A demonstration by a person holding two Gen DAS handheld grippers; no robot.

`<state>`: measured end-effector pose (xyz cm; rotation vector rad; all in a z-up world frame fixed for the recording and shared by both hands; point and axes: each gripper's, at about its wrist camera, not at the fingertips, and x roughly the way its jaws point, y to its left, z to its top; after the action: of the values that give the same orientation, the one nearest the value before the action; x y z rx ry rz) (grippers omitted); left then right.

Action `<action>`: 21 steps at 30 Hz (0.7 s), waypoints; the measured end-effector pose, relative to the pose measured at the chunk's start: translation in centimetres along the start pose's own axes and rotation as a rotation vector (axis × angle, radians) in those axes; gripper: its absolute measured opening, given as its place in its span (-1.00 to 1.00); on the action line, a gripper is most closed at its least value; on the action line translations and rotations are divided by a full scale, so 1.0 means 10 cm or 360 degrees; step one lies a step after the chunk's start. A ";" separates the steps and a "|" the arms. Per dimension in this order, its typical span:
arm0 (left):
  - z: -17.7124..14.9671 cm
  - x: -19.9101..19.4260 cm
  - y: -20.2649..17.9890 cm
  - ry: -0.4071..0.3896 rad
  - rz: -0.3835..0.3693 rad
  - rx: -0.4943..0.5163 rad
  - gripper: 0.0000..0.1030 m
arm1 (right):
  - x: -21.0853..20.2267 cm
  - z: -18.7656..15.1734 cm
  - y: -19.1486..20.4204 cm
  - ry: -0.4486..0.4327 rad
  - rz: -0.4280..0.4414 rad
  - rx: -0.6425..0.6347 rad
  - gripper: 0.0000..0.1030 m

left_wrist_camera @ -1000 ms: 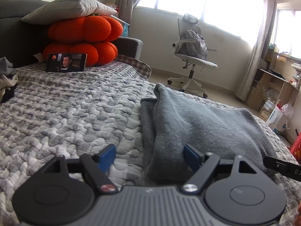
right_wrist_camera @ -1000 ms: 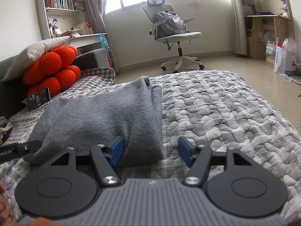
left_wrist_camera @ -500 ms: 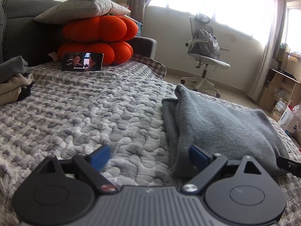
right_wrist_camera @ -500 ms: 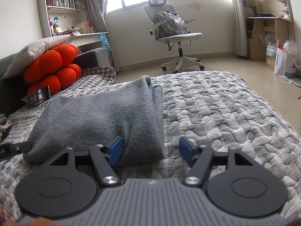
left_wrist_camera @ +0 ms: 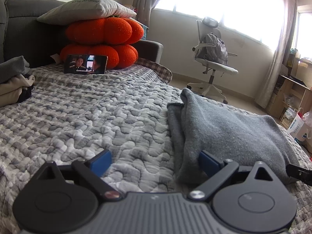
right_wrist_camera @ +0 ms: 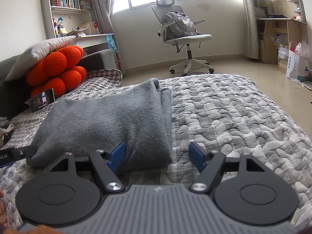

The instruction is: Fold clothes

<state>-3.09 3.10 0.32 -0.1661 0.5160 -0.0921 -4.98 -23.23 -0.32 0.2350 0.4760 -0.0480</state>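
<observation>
Status: grey garment [left_wrist_camera: 230, 134] lies folded into a thick pad on the quilted bed cover [left_wrist_camera: 87, 120], at 2 o'clock in the left wrist view and 10–11 o'clock in the right wrist view.

Left gripper [left_wrist_camera: 154, 160]: jaws wide apart and just been opening further. The garment's near left corner sits between them, against the right pad [left_wrist_camera: 209, 162]; the left pad is over bare quilt. No squeeze visible.

Right gripper [right_wrist_camera: 157, 154]: jaws apart, also just been opening. The garment's near right corner is between them, the left pad [right_wrist_camera: 118, 153] touching or just beside the knit, the right pad clear over the quilt. Nothing clamped.

My read: release right after a fold, both near corners let go. The piece looks about done, maybe one more fold or a tidy.

Next move likely calls for both claws backing off without dragging the knit, then either re-gripping an edge or shifting it toward the clothes pile [left_wrist_camera: 13, 83] at 9 o'clock. Loose far layers at 12 could slide open if snagged.
</observation>
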 end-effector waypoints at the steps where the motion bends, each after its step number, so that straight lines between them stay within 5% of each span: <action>1: 0.00 0.00 0.01 -0.0002 -0.0004 -0.0006 0.89 | 0.00 0.00 0.00 0.0000 0.0000 -0.0001 0.47; 21: -0.02 -0.04 0.09 -0.0026 -0.0096 -0.0080 0.94 | -0.04 0.02 -0.12 0.0008 0.0138 0.0077 0.65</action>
<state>-3.50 4.05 0.18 -0.2313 0.4974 -0.1368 -5.36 -24.43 -0.17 0.3028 0.4693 0.0256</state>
